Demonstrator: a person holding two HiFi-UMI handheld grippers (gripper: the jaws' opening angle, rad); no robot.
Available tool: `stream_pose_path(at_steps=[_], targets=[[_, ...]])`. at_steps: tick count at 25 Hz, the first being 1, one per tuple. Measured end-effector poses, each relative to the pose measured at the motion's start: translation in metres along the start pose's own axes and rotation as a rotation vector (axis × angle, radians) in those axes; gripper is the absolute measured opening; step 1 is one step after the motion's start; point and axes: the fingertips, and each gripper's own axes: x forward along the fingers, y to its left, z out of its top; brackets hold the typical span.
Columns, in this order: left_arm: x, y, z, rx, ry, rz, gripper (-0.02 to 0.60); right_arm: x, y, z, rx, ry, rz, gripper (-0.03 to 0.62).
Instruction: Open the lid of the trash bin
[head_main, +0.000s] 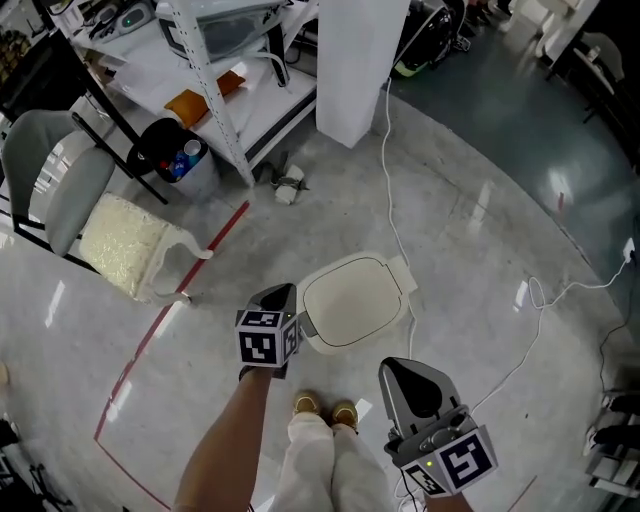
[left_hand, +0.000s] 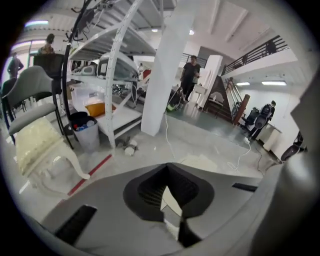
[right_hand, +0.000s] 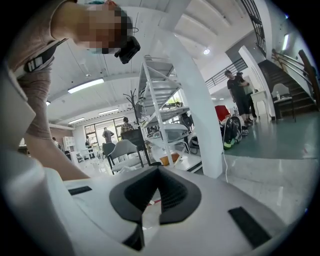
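The cream trash bin (head_main: 352, 302) stands on the floor in front of my feet, its lid down flat, with a hinge tab at the far right. My left gripper (head_main: 281, 295) hangs just left of the bin's rim, jaws shut, with nothing held. My right gripper (head_main: 410, 368) hovers near the bin's near right side, apart from it, jaws shut and empty. In the left gripper view the dark pads (left_hand: 150, 187) meet, and a pale patch of the bin lid (left_hand: 201, 161) shows beyond them. The right gripper view looks out level over the room, past its joined pads (right_hand: 172, 192).
A white cable (head_main: 395, 215) runs past the bin's far side and loops right. Red tape (head_main: 175, 320) lines the floor at left. A chair with a cream cushion (head_main: 120, 245), a black-lined waste basket (head_main: 178, 155), white shelving (head_main: 235, 90) and a white pillar (head_main: 360, 60) stand behind.
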Motion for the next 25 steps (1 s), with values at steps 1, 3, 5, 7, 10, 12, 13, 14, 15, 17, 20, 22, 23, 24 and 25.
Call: stream_pose_path(at_steps=[1,3,5,7,10,12,13,14,15,17,20,22,23,24,25], targets=[[0.009,0.003,-0.014,-0.008,0.042,0.004,-0.012,0.000,-0.001,-0.003,0.000,0.006,0.001,0.035],[0.023,0.006,-0.045,-0.034,0.131,0.003,-0.012,0.001,0.000,-0.010,0.000,0.017,0.006,0.034],[0.031,0.008,-0.076,-0.086,0.220,0.003,-0.012,0.002,-0.001,-0.016,0.002,0.028,0.011,0.034],[0.033,0.008,-0.104,-0.126,0.296,0.013,-0.012,0.003,-0.002,-0.020,0.008,0.038,0.013,0.034],[0.037,0.003,-0.127,-0.140,0.343,0.010,-0.012,0.003,-0.007,-0.023,0.012,0.048,0.009,0.034],[0.040,0.002,-0.131,-0.141,0.347,0.008,-0.012,0.003,-0.011,-0.023,0.013,0.049,0.007,0.034],[0.042,0.002,-0.132,-0.141,0.349,0.009,-0.012,0.004,-0.013,-0.023,0.014,0.049,0.005,0.034],[0.044,0.002,-0.133,-0.140,0.351,0.009,-0.012,0.004,-0.016,-0.024,0.016,0.051,0.003,0.034],[0.046,0.002,-0.135,-0.139,0.355,0.011,-0.012,0.004,-0.018,-0.026,0.018,0.055,0.000,0.035],[0.048,0.002,-0.140,-0.137,0.370,0.017,-0.012,0.003,-0.022,-0.031,0.021,0.064,-0.002,0.034],[0.048,0.004,-0.145,-0.129,0.379,0.024,-0.012,0.003,-0.024,-0.036,0.020,0.076,0.000,0.034],[0.049,0.005,-0.146,-0.128,0.373,0.021,-0.012,0.003,-0.025,-0.039,0.026,0.079,0.001,0.035],[0.050,0.005,-0.146,-0.128,0.370,0.018,-0.012,0.003,-0.026,-0.041,0.028,0.082,0.001,0.035],[0.050,0.005,-0.147,-0.126,0.369,0.015,-0.012,0.003,-0.026,-0.043,0.031,0.086,0.003,0.034],[0.051,0.005,-0.147,-0.123,0.371,0.013,-0.012,0.003,-0.026,-0.045,0.034,0.090,0.005,0.034]])
